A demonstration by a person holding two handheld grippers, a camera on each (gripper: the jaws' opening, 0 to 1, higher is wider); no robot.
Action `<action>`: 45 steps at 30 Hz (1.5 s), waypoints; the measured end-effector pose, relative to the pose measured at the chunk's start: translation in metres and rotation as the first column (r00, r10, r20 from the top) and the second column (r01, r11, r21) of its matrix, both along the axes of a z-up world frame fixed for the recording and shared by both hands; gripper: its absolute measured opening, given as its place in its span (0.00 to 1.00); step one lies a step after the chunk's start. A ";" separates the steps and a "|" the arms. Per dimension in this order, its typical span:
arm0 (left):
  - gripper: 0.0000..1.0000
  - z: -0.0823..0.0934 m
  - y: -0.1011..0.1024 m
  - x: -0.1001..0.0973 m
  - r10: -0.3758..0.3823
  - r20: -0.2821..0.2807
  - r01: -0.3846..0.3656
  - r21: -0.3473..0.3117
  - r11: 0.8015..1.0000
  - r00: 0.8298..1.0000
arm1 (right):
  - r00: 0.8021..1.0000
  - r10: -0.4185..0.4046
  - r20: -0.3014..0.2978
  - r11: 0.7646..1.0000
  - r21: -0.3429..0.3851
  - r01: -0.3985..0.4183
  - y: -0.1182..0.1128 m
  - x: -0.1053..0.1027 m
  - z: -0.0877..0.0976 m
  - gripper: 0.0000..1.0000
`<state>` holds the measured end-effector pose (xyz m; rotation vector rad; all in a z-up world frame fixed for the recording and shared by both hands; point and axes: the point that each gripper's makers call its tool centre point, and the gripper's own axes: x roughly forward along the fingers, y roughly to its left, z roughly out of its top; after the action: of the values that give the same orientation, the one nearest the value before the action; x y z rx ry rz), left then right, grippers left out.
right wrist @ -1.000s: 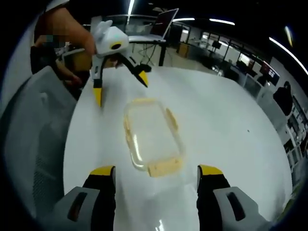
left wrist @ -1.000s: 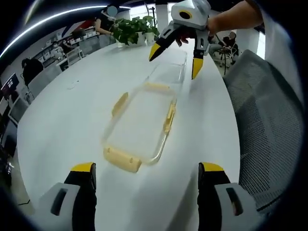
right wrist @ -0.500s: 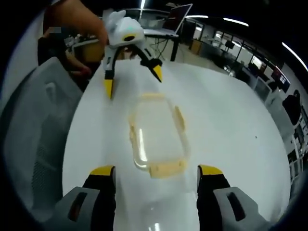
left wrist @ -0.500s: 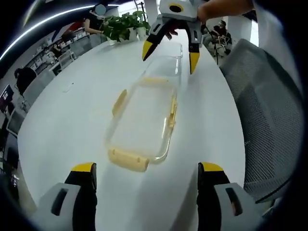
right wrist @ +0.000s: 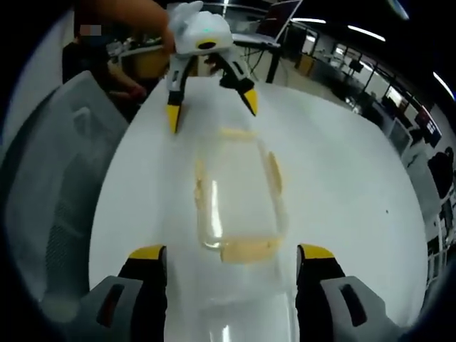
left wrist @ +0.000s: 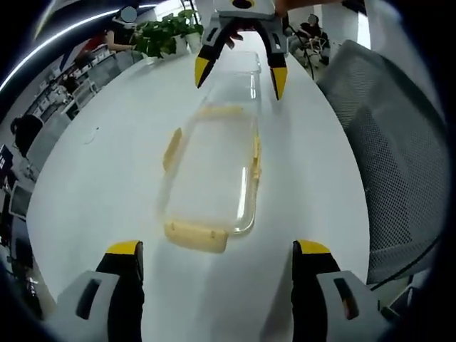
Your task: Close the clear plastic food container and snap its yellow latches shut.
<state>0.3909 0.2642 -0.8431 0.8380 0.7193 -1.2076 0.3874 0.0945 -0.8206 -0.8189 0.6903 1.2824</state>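
Both grippers have swung into line with the container since a second ago, one facing each short end.

Nearest in the left gripper view, the left gripper (left wrist: 218,248) hangs with its jaws spread wide and nothing between them. Just beyond it, flat on the white table (left wrist: 92,185), lies the lid (left wrist: 210,178), a clear frame with a yellow latch on each edge. The end latch (left wrist: 196,236) points at the left gripper and all four latches look flipped outward, unsnapped. Past the lid's far end sits what seems to be the clear tub (left wrist: 242,68), though its walls are hard to trace against the white top. The right gripper (left wrist: 240,76) hovers over it, jaws apart to either side and not yet touching. A mesh chair (left wrist: 388,142) stands beside the table and a plant (left wrist: 162,35) at its far end.

The container is likely light, thin and rigid, and smooth enough to skate on the table when pushed. The clear walls may slip or flex in a pinch. The yellow latches, thicker and matte, are the better hold, with the other gripper bracing the opposite end while each one is pressed down.
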 end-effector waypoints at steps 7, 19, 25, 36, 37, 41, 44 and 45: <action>0.88 -0.004 0.001 0.002 -0.037 -0.016 0.037 0.032 0.999 0.999 | 1.000 0.012 -0.014 1.000 -0.029 -0.012 0.000 0.004 -0.006 0.81; 0.90 -0.006 -0.002 0.012 -0.073 -0.021 0.074 0.057 0.996 0.997 | 0.999 0.028 -0.041 0.998 -0.062 -0.031 0.001 0.008 -0.014 0.88; 0.90 -0.009 -0.004 0.014 -0.110 -0.025 0.111 0.078 0.991 0.994 | 0.998 0.047 -0.050 0.995 -0.087 -0.051 0.001 0.009 -0.019 0.88; 0.88 -0.012 -0.008 0.020 -0.143 -0.048 0.147 0.096 0.984 0.989 | 0.995 0.050 -0.091 0.992 -0.111 -0.060 0.007 0.016 -0.026 0.85; 0.88 -0.012 -0.008 0.021 -0.145 -0.051 0.150 0.098 0.984 0.988 | 0.994 0.047 -0.101 0.992 -0.111 -0.058 0.008 0.017 -0.027 0.85; 0.83 -0.013 -0.007 0.023 -0.155 -0.066 0.161 0.102 0.982 0.986 | 0.993 0.056 -0.105 0.989 -0.131 -0.070 0.008 0.020 -0.030 0.83; 0.84 -0.013 -0.008 0.024 -0.167 -0.069 0.174 0.107 0.979 0.984 | 0.991 0.063 -0.117 0.987 -0.138 -0.079 0.009 0.021 -0.033 0.82; 0.84 -0.013 -0.008 0.024 -0.171 -0.072 0.178 0.108 0.978 0.983 | 0.990 0.067 -0.121 0.986 -0.142 -0.084 0.008 0.020 -0.034 0.81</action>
<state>0.4149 0.2558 -0.8565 0.9782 0.7836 -1.3638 0.4077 0.1029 -0.8542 -0.9028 0.8613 1.3676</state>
